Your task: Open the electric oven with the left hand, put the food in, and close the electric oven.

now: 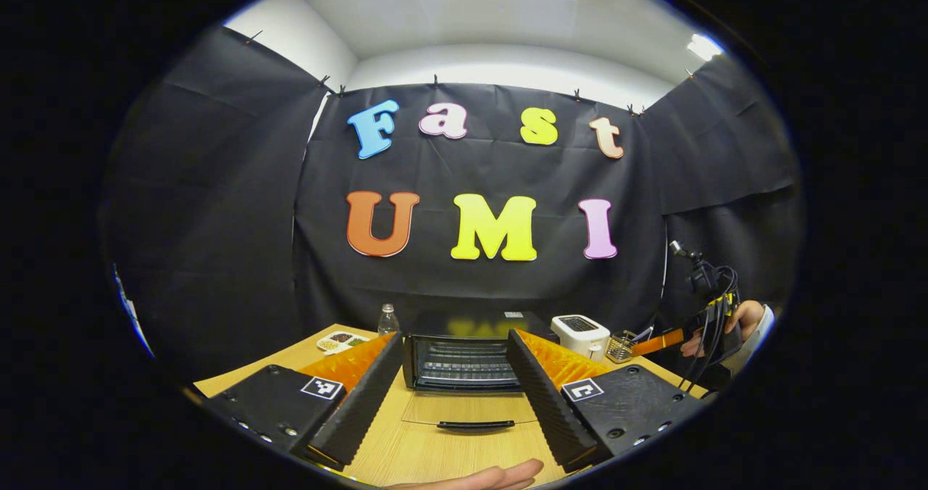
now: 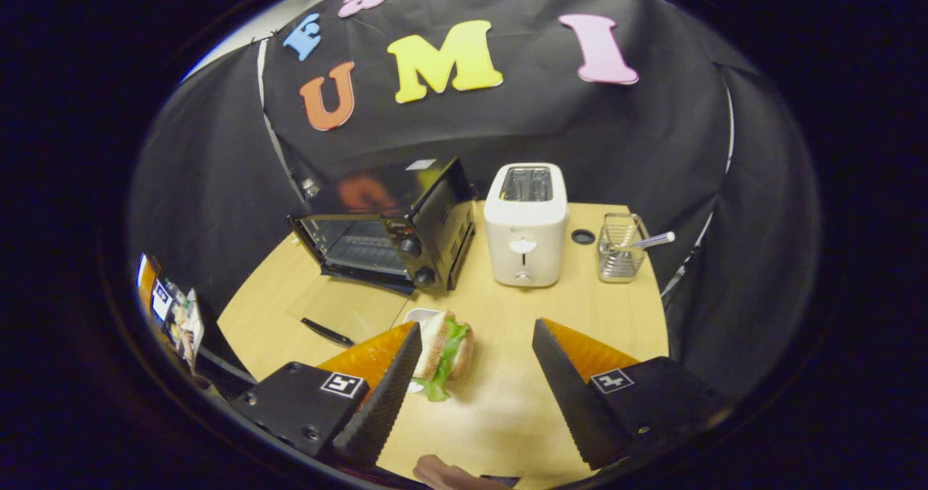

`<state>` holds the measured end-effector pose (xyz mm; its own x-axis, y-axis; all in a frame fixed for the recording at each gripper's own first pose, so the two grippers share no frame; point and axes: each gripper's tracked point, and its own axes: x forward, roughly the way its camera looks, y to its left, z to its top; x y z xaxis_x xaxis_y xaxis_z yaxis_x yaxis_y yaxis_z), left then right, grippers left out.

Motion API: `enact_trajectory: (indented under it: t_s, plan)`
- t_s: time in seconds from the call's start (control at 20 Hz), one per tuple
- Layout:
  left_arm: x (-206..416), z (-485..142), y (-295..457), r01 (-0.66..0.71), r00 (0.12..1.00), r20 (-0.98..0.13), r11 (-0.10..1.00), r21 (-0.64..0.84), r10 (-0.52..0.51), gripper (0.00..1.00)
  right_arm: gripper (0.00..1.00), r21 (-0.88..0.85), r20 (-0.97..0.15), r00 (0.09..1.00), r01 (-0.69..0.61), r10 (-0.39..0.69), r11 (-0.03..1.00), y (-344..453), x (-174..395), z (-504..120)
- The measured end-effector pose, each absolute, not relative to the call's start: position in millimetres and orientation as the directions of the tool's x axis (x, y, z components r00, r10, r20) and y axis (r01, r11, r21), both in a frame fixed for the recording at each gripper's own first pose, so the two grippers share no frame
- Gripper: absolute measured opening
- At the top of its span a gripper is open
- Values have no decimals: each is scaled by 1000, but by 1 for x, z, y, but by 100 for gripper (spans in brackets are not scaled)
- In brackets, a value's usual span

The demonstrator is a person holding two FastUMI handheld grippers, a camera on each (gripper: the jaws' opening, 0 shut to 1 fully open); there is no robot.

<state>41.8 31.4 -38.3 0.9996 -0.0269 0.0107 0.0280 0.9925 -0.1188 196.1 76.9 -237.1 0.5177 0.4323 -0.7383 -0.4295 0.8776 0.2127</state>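
The black electric oven [image 1: 464, 363] stands straight ahead in the left gripper view, its glass door [image 1: 471, 407] folded flat onto the table with the handle [image 1: 475, 425] nearest me. My left gripper [image 1: 454, 335] is open and holds nothing, a short way in front of the door. In the right gripper view the oven [image 2: 406, 222] is at the far left with its door [image 2: 341, 305] down. A sandwich [image 2: 446, 352] with lettuce stands on edge on a small white plate [image 2: 419, 316]. My right gripper [image 2: 477, 327] is open above it, the sandwich close by its left finger.
A white toaster [image 2: 525, 222] and a wire holder [image 2: 620, 254] stand to the right of the oven. A water bottle [image 1: 388, 321] and a dish of food [image 1: 341, 341] sit at its left. A hand [image 1: 747, 323] holds the right gripper [image 1: 678, 341] far right.
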Motion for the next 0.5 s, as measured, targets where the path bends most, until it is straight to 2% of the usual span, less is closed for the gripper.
enact_trajectory:
  t_s: [0.3, 0.35, 0.4, 0.45, 0.5]
  plan:
    - [46, -46, 42, -15, 1000, -9, 993, -117, 14, 94, 95, 382, -794, 305, -422, 526, 822, 95, 199, -290]
    - [46, -45, 41, -13, 1000, -11, 995, -96, 12, 94, 82, 406, -788, 286, -423, 545, 810, 97, 204, -296]
    - [45, -46, 41, -11, 1000, -14, 998, -70, 10, 94, 82, 431, -782, 269, -418, 562, 800, 100, 209, -302]
    - [46, -47, 42, -16, 1000, -16, 999, -42, 16, 94, 94, 464, -782, 226, -410, 580, 785, 100, 206, -307]
    - [47, -48, 43, -20, 1000, -17, 999, -25, 20, 94, 80, 517, -775, 161, -396, 611, 759, 104, 200, -310]
